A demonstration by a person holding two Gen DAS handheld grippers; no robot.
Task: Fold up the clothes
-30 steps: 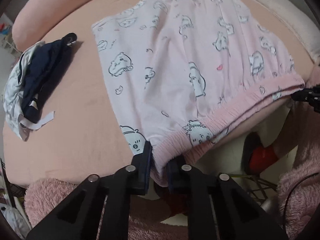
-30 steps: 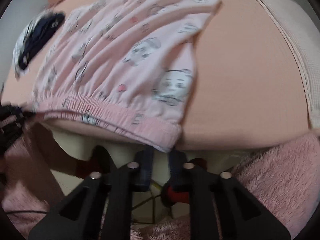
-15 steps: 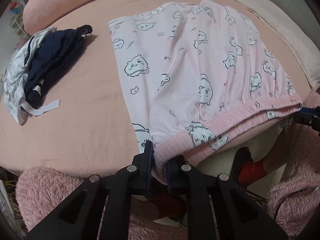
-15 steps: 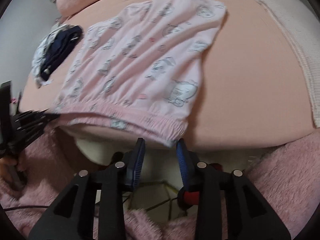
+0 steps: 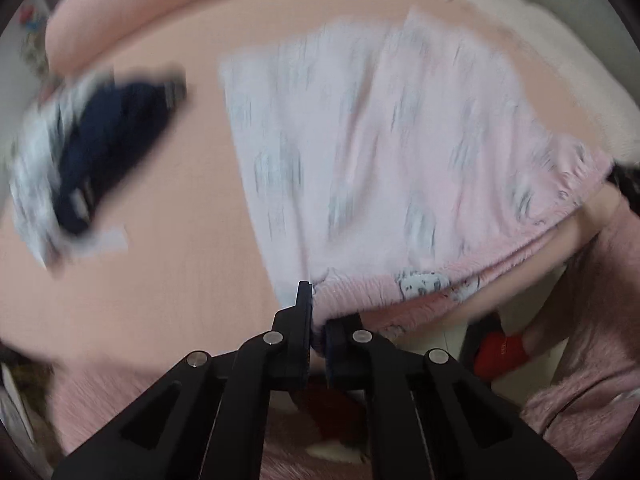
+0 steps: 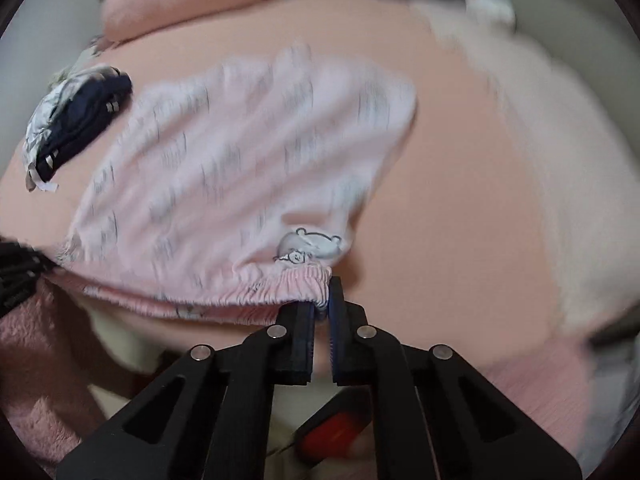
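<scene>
Left wrist view: we see the shorts (image 5: 380, 152) spread on the bed (image 5: 168, 248), pink with a blurred cartoon print, waistband (image 5: 420, 284) nearest us at the bed's edge.
Left gripper: our left gripper (image 5: 318, 320) is clamped on the waistband's left end, cloth bunched between the pads; its jaws have just been closing.
Right wrist view: our right gripper (image 6: 320, 308) is pinched on the waistband's right end (image 6: 292, 284), beside a printed bear (image 6: 308, 244); its jaws have just been closing too, with cloth between them.
Waistband: it hangs stretched between our two grippers, clear of the bed's front edge.
Far legs: the leg ends (image 6: 320, 80) lie flat on the bed, away from us.
Dark pile: a navy and white heap of clothes (image 5: 92, 160) sits on the bed left of the shorts, apart from them.
Pillow: a pink pillow (image 5: 132, 12) lies at the far left.
Blanket: a pale blanket (image 6: 560, 180) covers the bed's right side.
Below: fuzzy pink fabric (image 5: 592, 320) and something red (image 5: 500, 352) show under the bed's edge.
Sharpness: both views are motion-blurred.
</scene>
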